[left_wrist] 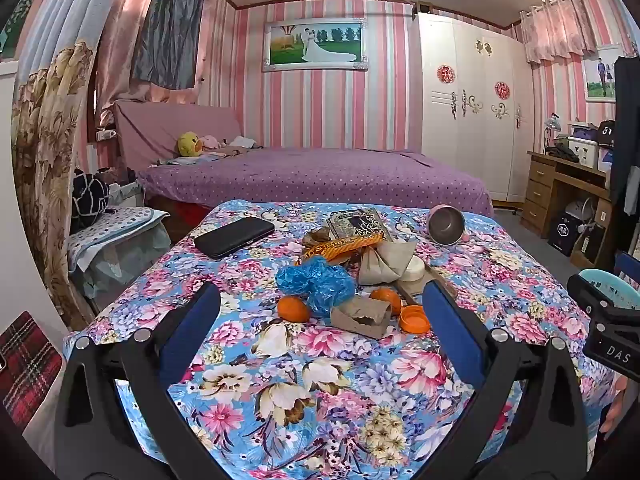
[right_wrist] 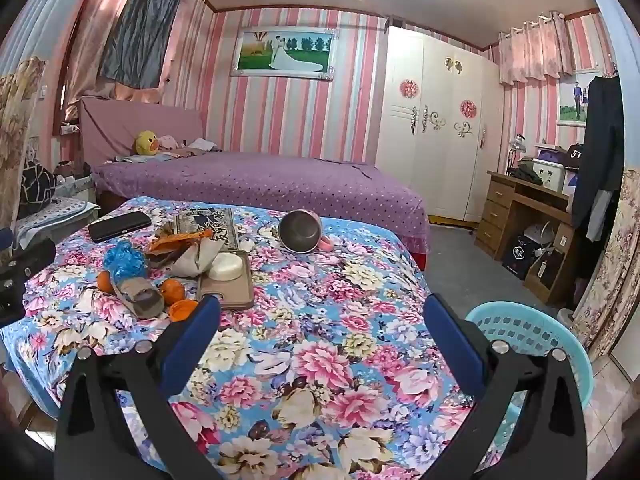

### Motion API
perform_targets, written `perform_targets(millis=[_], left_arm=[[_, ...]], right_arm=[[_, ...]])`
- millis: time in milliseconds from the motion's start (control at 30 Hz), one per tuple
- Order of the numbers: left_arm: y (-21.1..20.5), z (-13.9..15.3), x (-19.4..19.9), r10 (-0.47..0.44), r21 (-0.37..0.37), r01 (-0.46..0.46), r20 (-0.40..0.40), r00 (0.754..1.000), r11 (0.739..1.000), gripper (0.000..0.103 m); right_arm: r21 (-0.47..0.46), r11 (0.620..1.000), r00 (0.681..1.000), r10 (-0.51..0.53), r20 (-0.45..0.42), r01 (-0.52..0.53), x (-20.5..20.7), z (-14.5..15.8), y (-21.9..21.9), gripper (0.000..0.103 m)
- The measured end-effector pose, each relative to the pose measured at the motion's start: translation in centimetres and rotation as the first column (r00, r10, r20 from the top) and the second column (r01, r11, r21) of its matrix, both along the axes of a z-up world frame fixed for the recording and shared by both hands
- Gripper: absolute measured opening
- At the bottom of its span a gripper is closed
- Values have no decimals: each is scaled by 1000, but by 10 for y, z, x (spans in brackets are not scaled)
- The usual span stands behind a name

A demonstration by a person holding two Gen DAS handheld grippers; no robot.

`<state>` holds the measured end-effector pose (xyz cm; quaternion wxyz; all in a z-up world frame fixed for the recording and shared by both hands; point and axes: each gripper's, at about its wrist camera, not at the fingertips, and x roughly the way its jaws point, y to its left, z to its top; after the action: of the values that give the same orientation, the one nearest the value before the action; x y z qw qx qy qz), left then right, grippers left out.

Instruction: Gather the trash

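Note:
A pile of trash lies on the floral table (left_wrist: 320,380): a crumpled blue plastic bag (left_wrist: 316,282), a torn cardboard piece (left_wrist: 360,316), an orange bottle cap (left_wrist: 415,319), two orange fruits (left_wrist: 294,309), an orange wrapper (left_wrist: 344,249) and crumpled beige paper (left_wrist: 384,264). My left gripper (left_wrist: 320,312) is open, just short of the pile, above the cloth. My right gripper (right_wrist: 320,320) is open and empty over the table's right part, with the pile (right_wrist: 136,280) to its left. A light blue basket (right_wrist: 532,336) stands beside the table at the right.
A black phone (left_wrist: 234,237), a patterned box (left_wrist: 360,224), a tipped pink metal cup (left_wrist: 446,225) and a brown tray (right_wrist: 228,284) with a white round soap-like item (right_wrist: 226,266) are on the table. A purple bed (left_wrist: 320,176) is behind, a desk (left_wrist: 568,188) at the right.

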<state>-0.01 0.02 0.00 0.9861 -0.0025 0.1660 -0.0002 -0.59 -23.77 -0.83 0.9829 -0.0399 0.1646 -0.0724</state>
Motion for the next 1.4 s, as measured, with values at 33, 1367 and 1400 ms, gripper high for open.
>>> perform_targets(millis=[33,1367,1400], left_arm=[[1,0,0,-1,-9,1,7,1000,1000,98],[0,0,-2,-3,-9,3,-10,1000,1000,98],[0,0,-2,-3,-9,3,-10,1000,1000,98]], right_arm=[[6,1000,1000,-1,27,1,-2,0,0,99],[-3,1000,1000,-9,8,9,-1,4,-6,99],[-3,1000,1000,-9,8,9,-1,4,-6,99]])
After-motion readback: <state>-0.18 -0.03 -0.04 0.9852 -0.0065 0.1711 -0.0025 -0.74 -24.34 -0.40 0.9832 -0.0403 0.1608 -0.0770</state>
